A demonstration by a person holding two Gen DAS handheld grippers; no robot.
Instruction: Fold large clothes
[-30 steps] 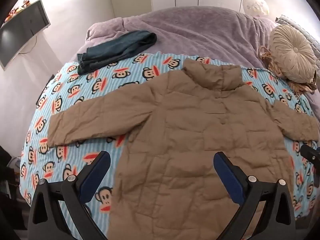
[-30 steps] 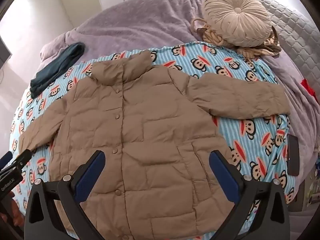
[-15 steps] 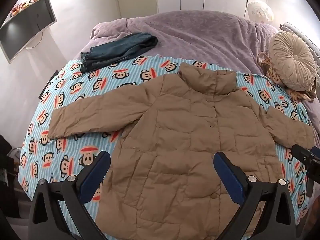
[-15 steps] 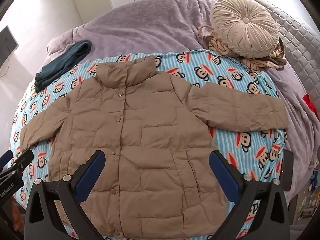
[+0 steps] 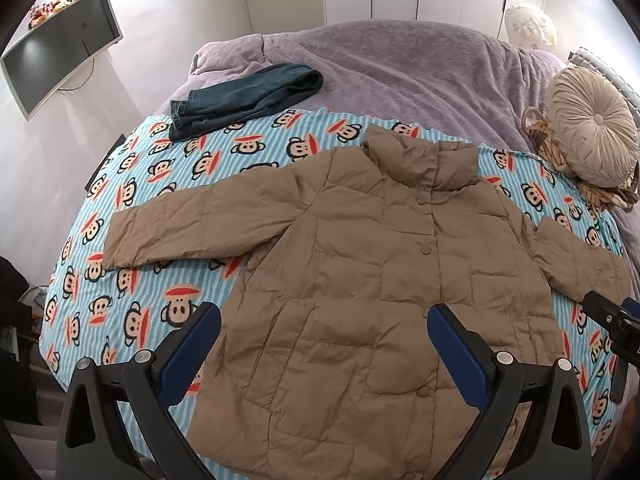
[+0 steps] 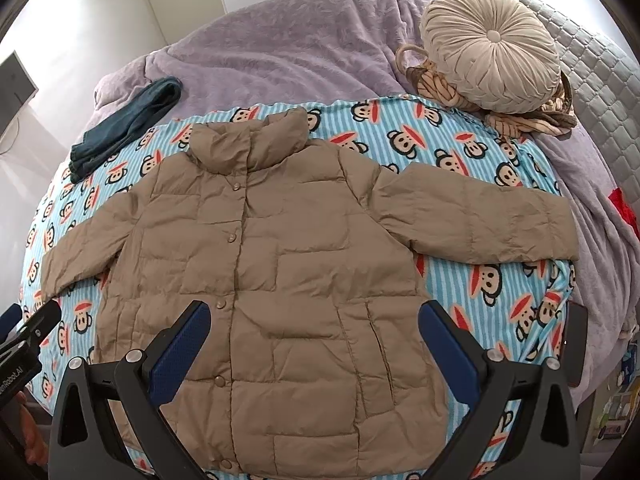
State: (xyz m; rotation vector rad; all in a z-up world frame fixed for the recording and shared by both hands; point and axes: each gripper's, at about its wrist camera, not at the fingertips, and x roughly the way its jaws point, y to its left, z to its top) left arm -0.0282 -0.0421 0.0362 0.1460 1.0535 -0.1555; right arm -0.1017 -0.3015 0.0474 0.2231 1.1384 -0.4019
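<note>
A tan quilted puffer jacket (image 5: 360,280) (image 6: 280,264) lies flat and buttoned on a blue monkey-print sheet (image 5: 160,184) (image 6: 460,152), collar away from me, both sleeves spread sideways. My left gripper (image 5: 324,332) hangs open above the jacket's lower left half, nothing between its blue pads. My right gripper (image 6: 314,328) is open too, high over the lower right half near the pocket slits. Each gripper's black tip shows at the edge of the other's view.
Folded dark jeans (image 5: 244,96) (image 6: 124,124) lie at the sheet's far left corner on a purple blanket (image 5: 400,68). A round beige cushion (image 6: 492,48) rests on a woven basket at the far right. A wall monitor (image 5: 60,48) hangs left; a red item (image 6: 624,212) lies at the right.
Both grippers have pulled back and up from the jacket, so more of it and of the bed is in view. The jacket itself has not moved.
</note>
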